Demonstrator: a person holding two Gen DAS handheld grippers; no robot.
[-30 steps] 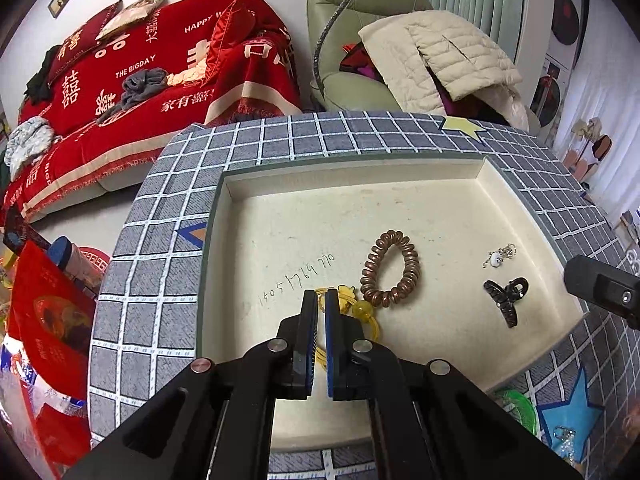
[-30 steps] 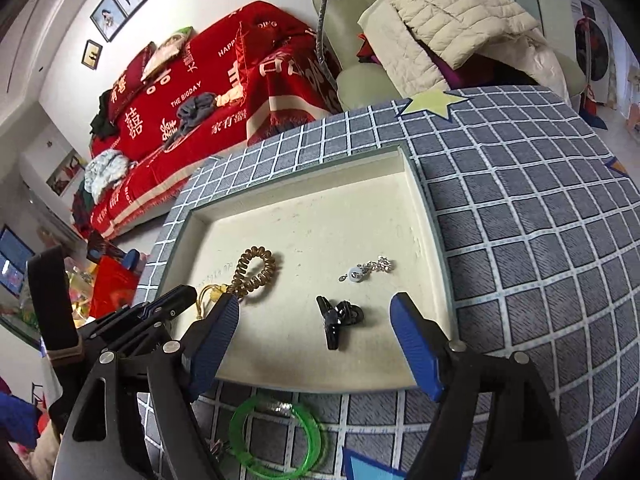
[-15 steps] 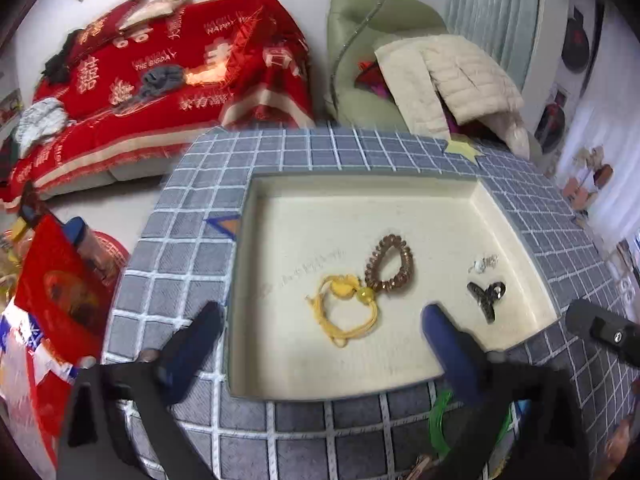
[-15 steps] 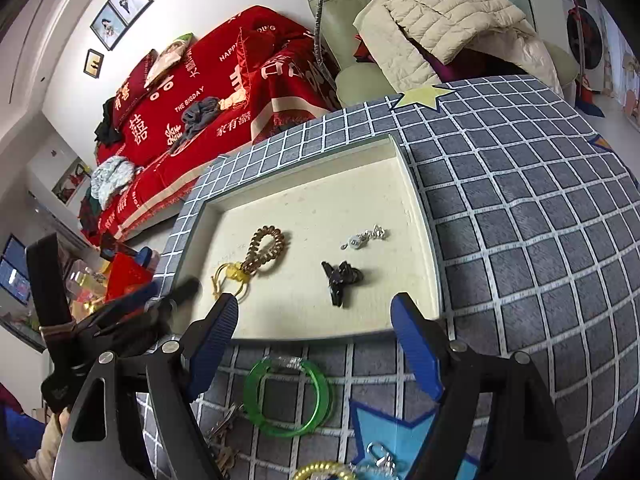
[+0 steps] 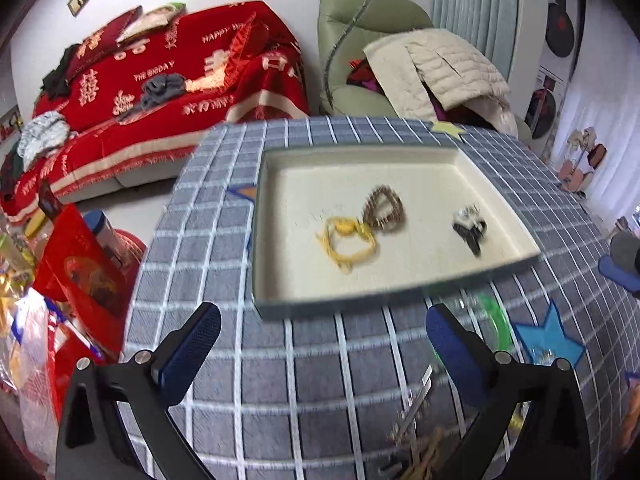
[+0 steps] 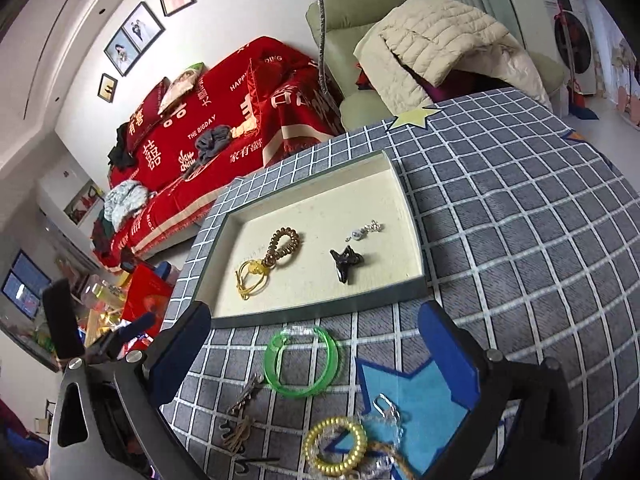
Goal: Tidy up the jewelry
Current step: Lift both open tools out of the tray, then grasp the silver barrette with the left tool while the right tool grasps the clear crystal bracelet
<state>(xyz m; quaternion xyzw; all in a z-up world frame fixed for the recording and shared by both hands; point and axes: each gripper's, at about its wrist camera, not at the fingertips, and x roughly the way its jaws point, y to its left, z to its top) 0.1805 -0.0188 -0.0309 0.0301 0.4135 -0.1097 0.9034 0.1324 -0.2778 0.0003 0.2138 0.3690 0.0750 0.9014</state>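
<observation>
Item: green bangle (image 6: pixel 303 361), flat on the checked cloth (image 6: pixel 520 208) just outside the tray (image 6: pixel 320 314), straight ahead between the empty, just-widened jaws of the right gripper (image 6: pixel 314 354); left gripper (image 5: pixel 322 344), likewise released, has it off to its right, so right hand nearer.

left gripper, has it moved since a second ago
Yes. The left gripper has backed out of the tray toward the table's near edge, leaving the yellow cord inside, its jaws open.
</observation>
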